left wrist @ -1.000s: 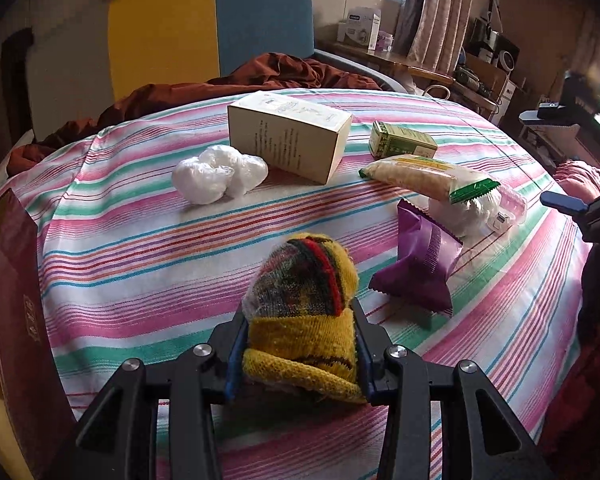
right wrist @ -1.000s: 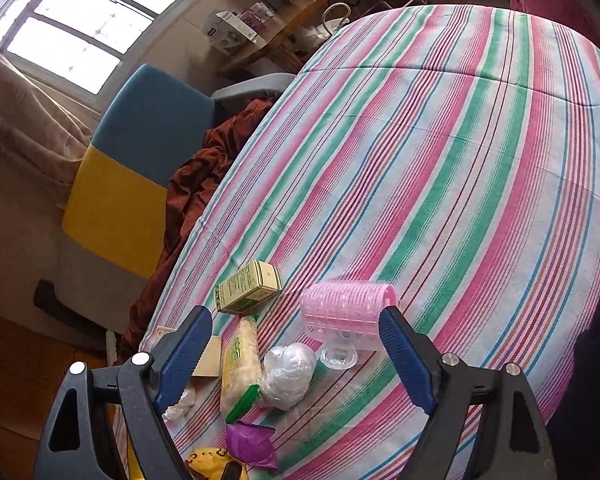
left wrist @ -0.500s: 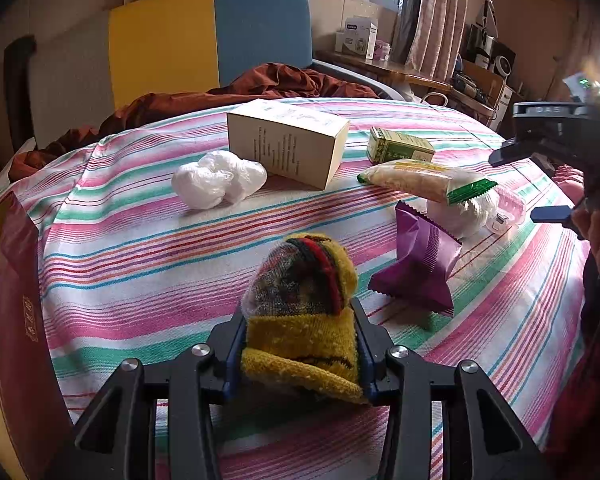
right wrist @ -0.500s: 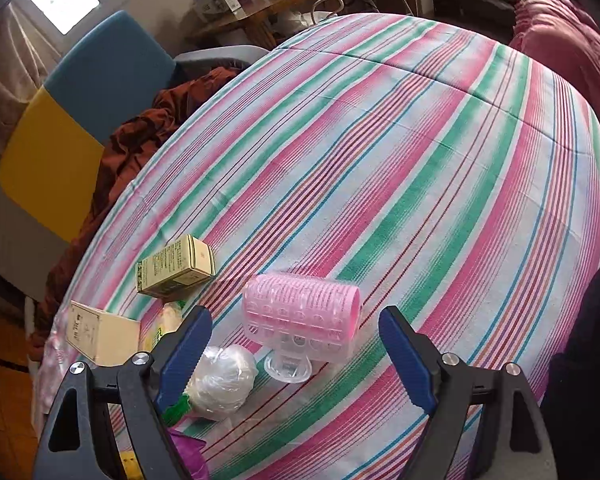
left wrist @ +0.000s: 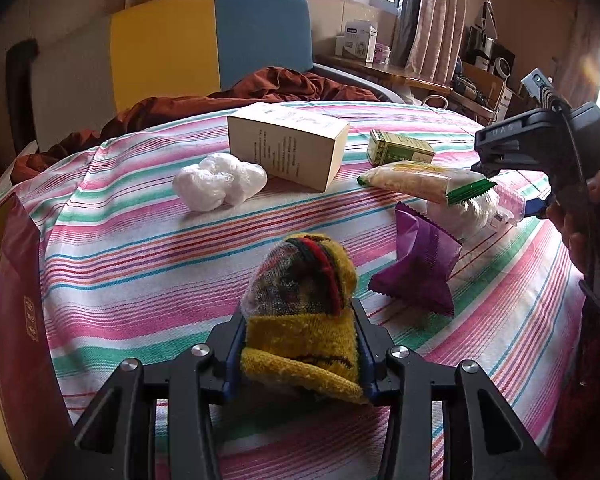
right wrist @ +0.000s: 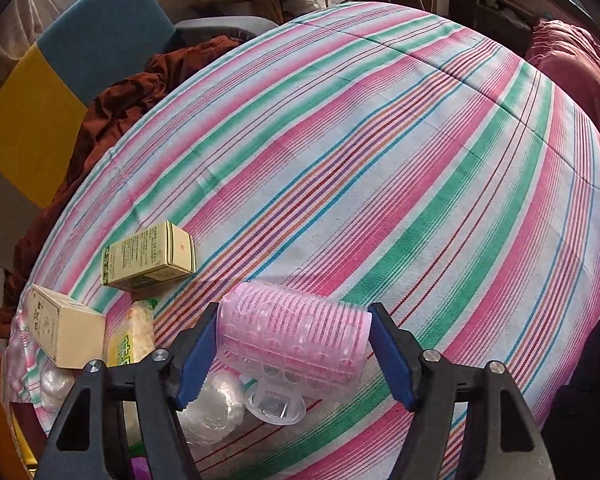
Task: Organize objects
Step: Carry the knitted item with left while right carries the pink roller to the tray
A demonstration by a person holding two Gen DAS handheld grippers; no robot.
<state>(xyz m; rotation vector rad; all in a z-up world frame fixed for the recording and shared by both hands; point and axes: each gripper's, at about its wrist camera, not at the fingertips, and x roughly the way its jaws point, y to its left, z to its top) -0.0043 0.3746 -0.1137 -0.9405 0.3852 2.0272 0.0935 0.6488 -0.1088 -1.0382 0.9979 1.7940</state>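
Note:
A yellow knitted sock bundle [left wrist: 300, 280] with dark and red stripes is clamped in my left gripper [left wrist: 300, 316], just above the striped tablecloth [left wrist: 140, 240]. A pink hair roller [right wrist: 292, 336] lies on the cloth with a clear clip under it. My right gripper [right wrist: 292, 320] straddles the roller lengthwise. Its jaws are closing, and the blue pads [right wrist: 392, 356] stand right at the roller's two ends. In the left wrist view the right gripper [left wrist: 540, 204] is at the right table edge, held by a hand, over the roller [left wrist: 510, 200].
On the cloth lie a cream box [left wrist: 288, 148], a small green box [left wrist: 400, 152], a green-ended snack packet [left wrist: 420, 180], a purple packet [left wrist: 420, 268], a white plastic wad [left wrist: 220, 180] and a clear one [right wrist: 216, 404]. A dark red box [left wrist: 16, 320] stands left. A yellow-blue chair [left wrist: 212, 40] with brown cloth is behind.
The right gripper came down and around the pink roller, and its jaws narrowed toward the roller's ends. In the left view it entered from the right. The left gripper and sock bundle stayed put.

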